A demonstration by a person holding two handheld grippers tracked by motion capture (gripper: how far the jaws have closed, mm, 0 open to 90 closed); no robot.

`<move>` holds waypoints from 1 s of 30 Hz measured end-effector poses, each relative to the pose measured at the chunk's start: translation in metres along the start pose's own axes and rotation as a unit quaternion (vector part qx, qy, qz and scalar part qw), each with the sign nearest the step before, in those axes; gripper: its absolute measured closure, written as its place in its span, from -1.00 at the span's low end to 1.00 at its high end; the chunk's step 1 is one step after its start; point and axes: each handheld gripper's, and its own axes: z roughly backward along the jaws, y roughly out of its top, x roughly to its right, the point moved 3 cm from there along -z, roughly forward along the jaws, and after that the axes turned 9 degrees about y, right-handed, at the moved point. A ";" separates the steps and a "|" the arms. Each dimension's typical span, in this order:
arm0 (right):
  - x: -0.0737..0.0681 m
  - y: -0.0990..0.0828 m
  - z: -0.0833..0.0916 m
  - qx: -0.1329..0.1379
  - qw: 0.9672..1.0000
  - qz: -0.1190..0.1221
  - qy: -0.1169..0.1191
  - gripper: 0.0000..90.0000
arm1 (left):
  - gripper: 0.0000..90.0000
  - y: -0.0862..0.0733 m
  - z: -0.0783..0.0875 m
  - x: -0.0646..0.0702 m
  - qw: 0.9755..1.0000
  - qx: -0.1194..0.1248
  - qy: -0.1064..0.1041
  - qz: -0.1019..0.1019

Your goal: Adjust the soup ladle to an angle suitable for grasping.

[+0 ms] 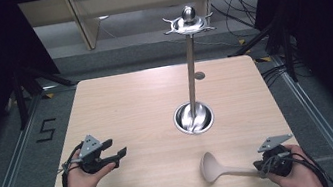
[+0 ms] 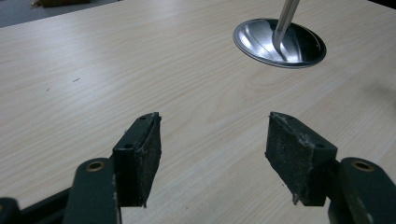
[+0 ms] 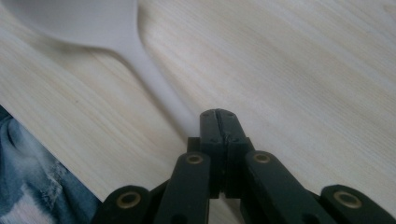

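Pale wood-grain table (image 1: 131, 104) is sitting on a grey floor, with dark curtains hanging at the left and right edges of the high view and cables trailing at upper right. On the floor at centre left, black tape is forming a mark reading "5" (image 1: 46, 129); no other writing or brand is legible. Right of centre, a metal utensil stand (image 1: 190, 64) is rising from a round shiny base dish (image 1: 193, 118) to a hooked ring with a ball knob in the upper middle of the frame. At lower left, the left gripper (image 1: 116, 154) is resting in the person's left hand (image 1: 83, 180), its jaws standing well spread over bare wood; in the left gripper view the pads (image 2: 299, 154) are gaping apart with nothing between them, the dish lying at upper right. At lower right, the right gripper (image 1: 259, 166) is pinching the handle end of a light grey ladle (image 1: 216, 167), whose bowl is lying on the table toward the lower middle. In the right gripper view the jaws are pressing together, the handle running toward the upper left; blue denim (image 3: 32, 182) is showing at lower left.
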 end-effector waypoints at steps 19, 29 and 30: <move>-0.007 0.018 -0.008 -0.127 0.987 -0.092 0.028 0.96 | -0.23 0.000 -0.005 0.008 0.999 -0.008 -0.014 -0.028; 0.002 -0.004 -0.003 -0.136 0.982 -0.132 0.016 1.00 | -0.22 0.012 -0.027 0.015 0.999 -0.011 -0.032 -0.041; 0.003 -0.006 -0.003 -0.138 0.981 -0.139 0.015 1.00 | -0.22 0.013 -0.029 0.017 0.999 -0.011 -0.034 -0.041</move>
